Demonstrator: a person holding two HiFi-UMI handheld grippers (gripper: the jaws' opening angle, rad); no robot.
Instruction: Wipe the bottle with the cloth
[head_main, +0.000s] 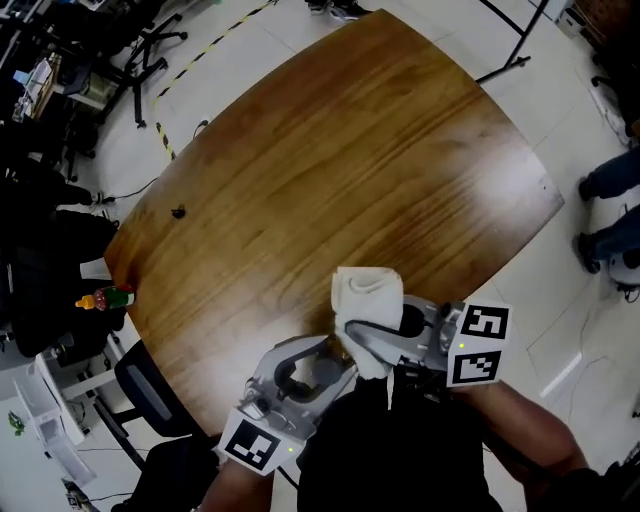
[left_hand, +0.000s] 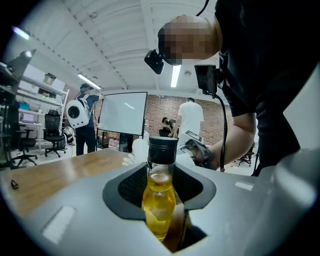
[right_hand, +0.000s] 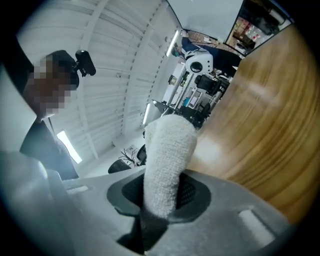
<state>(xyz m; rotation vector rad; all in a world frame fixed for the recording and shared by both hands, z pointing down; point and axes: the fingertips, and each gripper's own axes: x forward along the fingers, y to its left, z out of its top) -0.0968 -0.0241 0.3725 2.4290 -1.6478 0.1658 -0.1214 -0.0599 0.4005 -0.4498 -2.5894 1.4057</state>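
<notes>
A small clear bottle of yellow liquid with a black cap stands upright between the jaws of my left gripper, which is shut on its body. My right gripper is shut on a folded white cloth that sticks out past its jaws. In the head view both grippers sit over the near edge of the wooden table. The right gripper lifts the cloth just beyond the left gripper. The bottle is hidden there. From the left gripper view the cloth shows just behind the bottle.
A small dark object lies on the table's left part. Off the table's left edge stand a red and green bottle and a dark chair. Someone's shoes are on the floor at right. A person stands by a white screen.
</notes>
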